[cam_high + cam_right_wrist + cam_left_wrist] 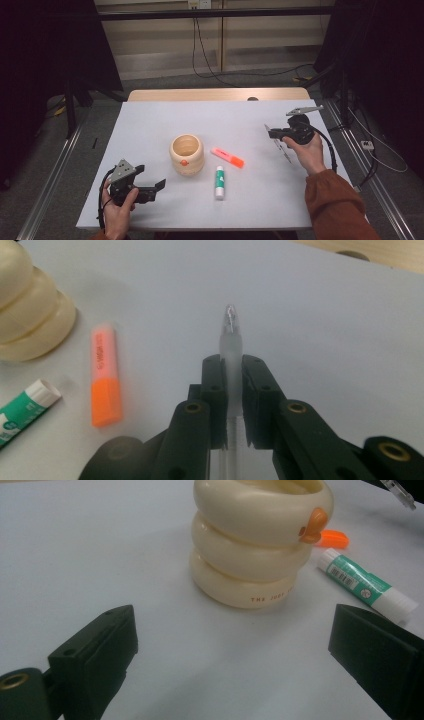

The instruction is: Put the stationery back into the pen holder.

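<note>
A cream ringed pen cup with a small orange knob stands at the table's middle. An orange highlighter and a green-and-white glue stick lie just right of it. My right gripper is held above the table's right side, shut on a clear frosted pen whose tip pokes out past the jaws; the pen slants down in the high view. My left gripper rests near the front left edge, open and holding nothing, facing the pen cup and glue stick.
The white table ends in a wooden strip at the back. Dark curtains and metal rails flank it, and cables run over the floor behind.
</note>
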`<action>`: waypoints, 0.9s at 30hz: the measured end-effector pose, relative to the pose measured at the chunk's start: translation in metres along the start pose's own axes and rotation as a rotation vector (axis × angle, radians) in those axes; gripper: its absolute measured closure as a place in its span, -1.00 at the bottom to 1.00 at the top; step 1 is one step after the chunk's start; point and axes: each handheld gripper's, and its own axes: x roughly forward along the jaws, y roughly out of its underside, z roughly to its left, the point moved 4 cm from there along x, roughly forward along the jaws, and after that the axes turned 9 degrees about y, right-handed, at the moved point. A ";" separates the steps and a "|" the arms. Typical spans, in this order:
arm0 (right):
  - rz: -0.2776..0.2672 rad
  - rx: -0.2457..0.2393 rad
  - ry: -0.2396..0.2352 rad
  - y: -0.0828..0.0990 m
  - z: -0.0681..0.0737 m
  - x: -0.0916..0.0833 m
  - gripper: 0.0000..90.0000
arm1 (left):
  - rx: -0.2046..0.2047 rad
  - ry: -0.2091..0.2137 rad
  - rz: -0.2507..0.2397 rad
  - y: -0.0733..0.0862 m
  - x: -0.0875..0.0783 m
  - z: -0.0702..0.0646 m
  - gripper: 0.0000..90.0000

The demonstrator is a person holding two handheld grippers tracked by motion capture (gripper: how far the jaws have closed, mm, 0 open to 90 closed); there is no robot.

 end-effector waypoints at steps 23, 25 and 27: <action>-0.337 -0.013 -0.132 -0.009 0.054 -0.007 0.80 | 0.009 0.007 -0.002 0.000 -0.001 0.000 -0.88; -0.357 -0.017 -0.138 -0.010 0.059 -0.008 0.80 | 0.009 0.007 -0.002 0.000 0.000 0.000 -0.88; -0.377 -0.021 -0.147 -0.012 0.063 -0.009 0.80 | 0.010 0.007 0.000 0.000 0.000 -0.001 -0.88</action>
